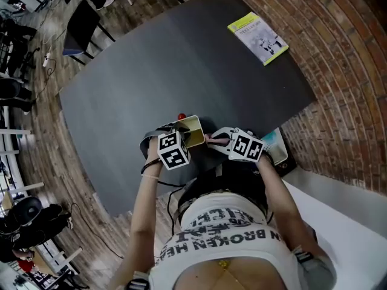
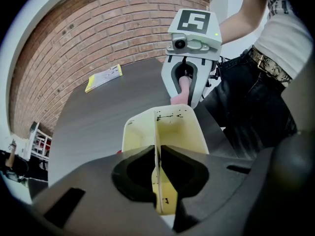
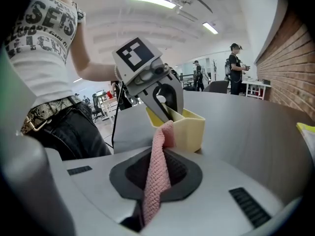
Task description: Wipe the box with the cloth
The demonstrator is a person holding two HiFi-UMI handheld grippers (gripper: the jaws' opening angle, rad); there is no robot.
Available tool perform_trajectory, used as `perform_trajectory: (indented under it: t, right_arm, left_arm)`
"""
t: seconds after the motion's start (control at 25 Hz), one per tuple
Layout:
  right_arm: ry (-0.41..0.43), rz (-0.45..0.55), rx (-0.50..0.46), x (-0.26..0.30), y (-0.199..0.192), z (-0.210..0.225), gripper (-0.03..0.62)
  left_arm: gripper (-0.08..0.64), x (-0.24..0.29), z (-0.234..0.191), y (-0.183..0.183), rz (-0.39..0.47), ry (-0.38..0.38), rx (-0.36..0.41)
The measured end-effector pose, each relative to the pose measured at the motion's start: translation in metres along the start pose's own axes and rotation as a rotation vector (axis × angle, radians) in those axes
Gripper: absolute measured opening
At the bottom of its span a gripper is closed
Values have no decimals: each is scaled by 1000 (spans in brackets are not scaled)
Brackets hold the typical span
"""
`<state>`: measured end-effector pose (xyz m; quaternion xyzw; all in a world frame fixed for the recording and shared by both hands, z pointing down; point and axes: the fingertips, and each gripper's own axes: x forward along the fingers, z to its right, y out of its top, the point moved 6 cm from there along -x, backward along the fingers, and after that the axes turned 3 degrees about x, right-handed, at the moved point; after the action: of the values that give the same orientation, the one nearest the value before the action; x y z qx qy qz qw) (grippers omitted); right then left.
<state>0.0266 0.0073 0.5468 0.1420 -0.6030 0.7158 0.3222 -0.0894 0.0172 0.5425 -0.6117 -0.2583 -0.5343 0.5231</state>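
At the bench's (image 1: 181,59) near edge, just before the person, the left gripper (image 2: 158,177) is clenched on one wall of the yellow box (image 2: 172,127). Just right of it, the right gripper (image 3: 158,177) grasps the pink cloth (image 3: 160,166), whose free end lies at the box's rim. Beyond, a wide stretch of bare bench runs to a booklet (image 1: 258,38) at the far right corner, beside the brick wall (image 1: 338,53).

The box (image 2: 172,127) is pale yellow; the cloth (image 3: 156,173) is pink, knitted. The table (image 1: 181,59) is dark grey, perhaps faintly streaked.
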Motion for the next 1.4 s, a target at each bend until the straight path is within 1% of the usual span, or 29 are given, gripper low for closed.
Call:
perform_trajectory:
  t: [0.08, 0.24, 0.32, 0.4, 0.44, 0.52, 0.68, 0.76, 0.8, 1.0, 1.24, 1.32, 1.4]
  right_arm:
    - [-46, 13, 18, -6, 1, 3, 17]
    - [-109, 11, 32, -15, 1, 6, 17]
    - [-138, 30, 37, -19, 4, 7, 17]
    - [-152, 50, 41, -24, 12, 5, 17]
    - [-159, 56, 34, -27, 17, 5, 17]
    - [-177, 72, 12, -35, 28, 6, 17]
    - [-215, 159, -10, -52, 56, 6, 17]
    - [-228, 208, -23, -57, 71, 2, 17]
    - [-233, 235, -28, -58, 77, 0, 17]
    - [-266, 344, -53, -66, 98, -19, 17]
    - [-331, 502, -69, -84, 125, -36, 17]
    - [-342, 545, -71, -90, 132, -39, 17]
    - [-369, 571, -76, -96, 139, -42, 17]
  left_arm:
    - [23, -2, 2, 0, 12, 19, -8]
    - [40, -14, 6, 1, 52, 58, -44]
    - [43, -24, 8, 1, 66, 95, -56]
    - [43, -38, 7, 1, 102, 149, -91]
    - [43, -46, 6, 1, 133, 179, -120]
    - [43, -62, 3, 2, 226, 236, -199]
    - [37, -83, 3, 6, 460, 316, -393]
    - [29, -94, 6, 6, 538, 366, -463]
    - [21, -99, 9, 7, 566, 391, -485]
    - [6, -121, 24, 13, 713, 471, -557]
    - [6, -158, 34, 22, 880, 559, -625]
    - [6, -169, 35, 27, 935, 579, -634]
    - [6, -177, 36, 31, 964, 600, -617]
